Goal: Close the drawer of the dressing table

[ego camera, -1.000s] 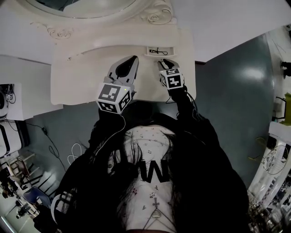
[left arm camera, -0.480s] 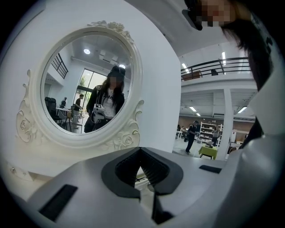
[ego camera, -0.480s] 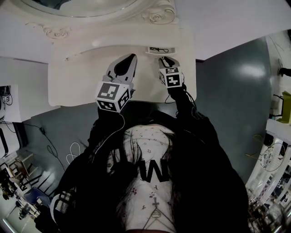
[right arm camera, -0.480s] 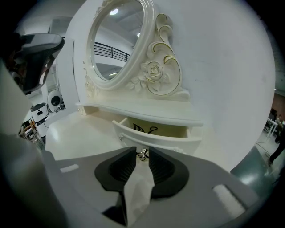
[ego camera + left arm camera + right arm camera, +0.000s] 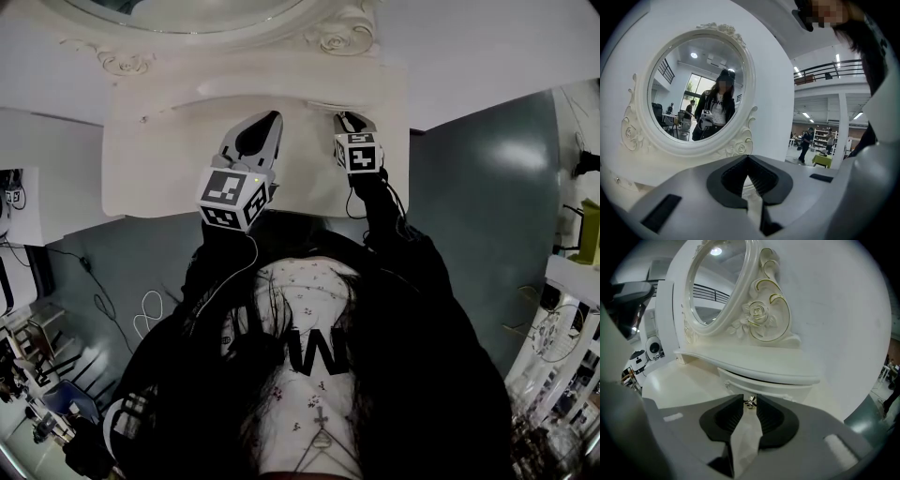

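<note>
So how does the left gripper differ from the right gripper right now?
The left gripper is shut on nothing; the right gripper, its jaws having just closed in, pinches the drawer knob. The left gripper faces the mirror; the right gripper tilts down at the drawer. Both are held over the dressing table.

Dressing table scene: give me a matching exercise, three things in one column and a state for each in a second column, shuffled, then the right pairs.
Things:
1. left gripper
2. right gripper
3. mirror

States:
A. reflects a person
B. closed on the drawer knob
C. jaws together, nothing in them

Pairs: 1-C, 2-B, 3-A.

The right gripper's jaws have just been closing, with the drawer knob between them.
</note>
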`<state>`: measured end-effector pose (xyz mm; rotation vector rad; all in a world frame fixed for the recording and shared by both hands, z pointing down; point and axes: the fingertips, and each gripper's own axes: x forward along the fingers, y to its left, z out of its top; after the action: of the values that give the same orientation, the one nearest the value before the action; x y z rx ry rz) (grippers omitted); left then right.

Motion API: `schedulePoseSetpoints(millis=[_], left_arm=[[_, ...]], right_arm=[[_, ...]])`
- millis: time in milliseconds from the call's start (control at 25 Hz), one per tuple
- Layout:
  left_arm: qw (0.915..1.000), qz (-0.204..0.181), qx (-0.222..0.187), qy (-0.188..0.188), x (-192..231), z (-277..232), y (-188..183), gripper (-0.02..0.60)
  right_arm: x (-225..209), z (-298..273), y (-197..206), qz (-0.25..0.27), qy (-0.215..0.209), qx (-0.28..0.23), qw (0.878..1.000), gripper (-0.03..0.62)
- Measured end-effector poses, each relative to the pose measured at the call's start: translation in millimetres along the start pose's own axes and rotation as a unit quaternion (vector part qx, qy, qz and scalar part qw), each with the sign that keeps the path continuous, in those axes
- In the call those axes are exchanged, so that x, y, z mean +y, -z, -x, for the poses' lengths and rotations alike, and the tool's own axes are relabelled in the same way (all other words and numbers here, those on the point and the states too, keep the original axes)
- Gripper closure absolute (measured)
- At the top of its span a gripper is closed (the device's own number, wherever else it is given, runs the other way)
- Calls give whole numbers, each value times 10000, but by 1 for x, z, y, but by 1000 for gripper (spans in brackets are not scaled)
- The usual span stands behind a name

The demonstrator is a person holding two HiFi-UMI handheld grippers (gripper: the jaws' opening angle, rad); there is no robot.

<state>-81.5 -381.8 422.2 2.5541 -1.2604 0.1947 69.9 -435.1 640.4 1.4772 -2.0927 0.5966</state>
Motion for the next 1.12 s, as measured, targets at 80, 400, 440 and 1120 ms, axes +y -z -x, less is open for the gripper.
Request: schedulePoseSetpoints(millis=[80, 400, 440, 1120], left_arm=[[10000, 2, 11, -8, 2, 0, 1, 581], [10000, -6, 22, -29, 6, 4, 1, 581], [10000, -9, 25, -35, 7, 4, 1, 581], [9999, -107, 35, 28, -7, 9, 4, 581]], right_arm=[[-1, -3, -2, -17, 19, -4, 10000, 497], [-6, -9, -7, -67, 79, -22, 9999, 496], [-6, -11, -7, -74, 78, -26, 9999, 496], [-4, 2, -18, -502, -166, -249, 9983, 488]])
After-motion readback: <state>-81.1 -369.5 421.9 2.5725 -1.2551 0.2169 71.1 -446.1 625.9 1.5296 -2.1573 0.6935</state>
